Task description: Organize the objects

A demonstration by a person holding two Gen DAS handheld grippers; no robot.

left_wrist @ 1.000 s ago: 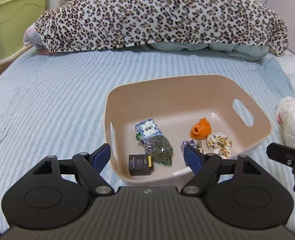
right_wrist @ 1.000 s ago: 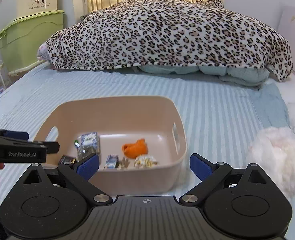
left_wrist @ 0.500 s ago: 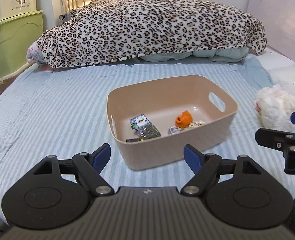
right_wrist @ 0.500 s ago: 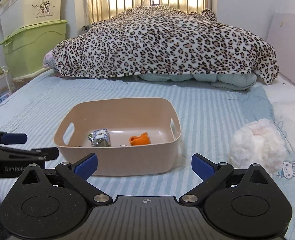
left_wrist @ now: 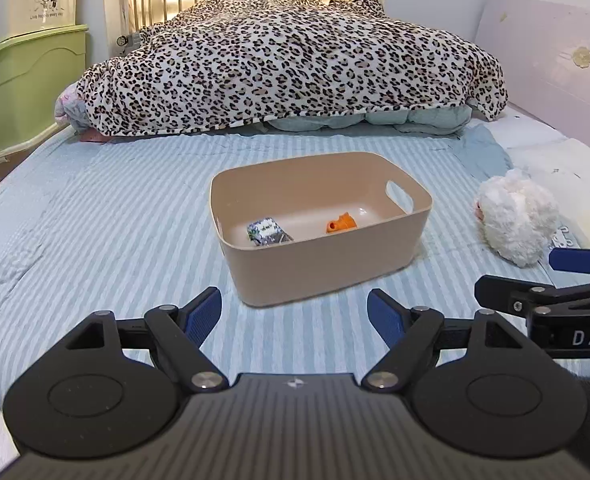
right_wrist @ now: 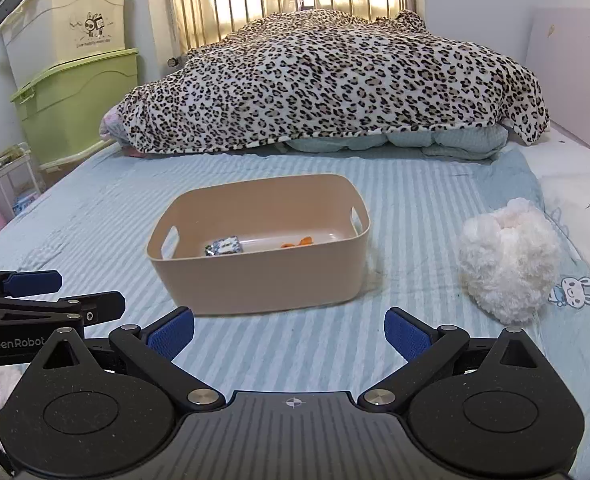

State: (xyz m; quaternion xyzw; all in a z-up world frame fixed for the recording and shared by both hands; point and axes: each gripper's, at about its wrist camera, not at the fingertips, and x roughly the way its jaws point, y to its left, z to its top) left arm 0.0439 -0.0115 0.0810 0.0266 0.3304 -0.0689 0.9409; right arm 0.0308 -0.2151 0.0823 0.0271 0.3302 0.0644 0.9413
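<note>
A beige plastic basket (left_wrist: 327,266) (right_wrist: 255,280) sits on the striped blue bedsheet. Inside it I see an orange toy (left_wrist: 341,223) (right_wrist: 297,243) and a small printed packet (left_wrist: 265,230) (right_wrist: 223,246); its near wall hides anything else. My left gripper (left_wrist: 295,316) is open and empty, held back from the basket's near side. My right gripper (right_wrist: 289,330) is open and empty, also short of the basket. Each gripper shows at the edge of the other's view.
A white fluffy plush (left_wrist: 513,218) (right_wrist: 509,266) lies on the bed right of the basket. A leopard-print blanket (left_wrist: 287,64) is heaped at the far end. Green and cream storage boxes (right_wrist: 75,80) stand at the left. A pale headboard (left_wrist: 555,68) is on the right.
Both grippers have pulled back and away from the basket, which now looks smaller and farther off. The basket's near wall now hides most of its contents. Both stay open.
</note>
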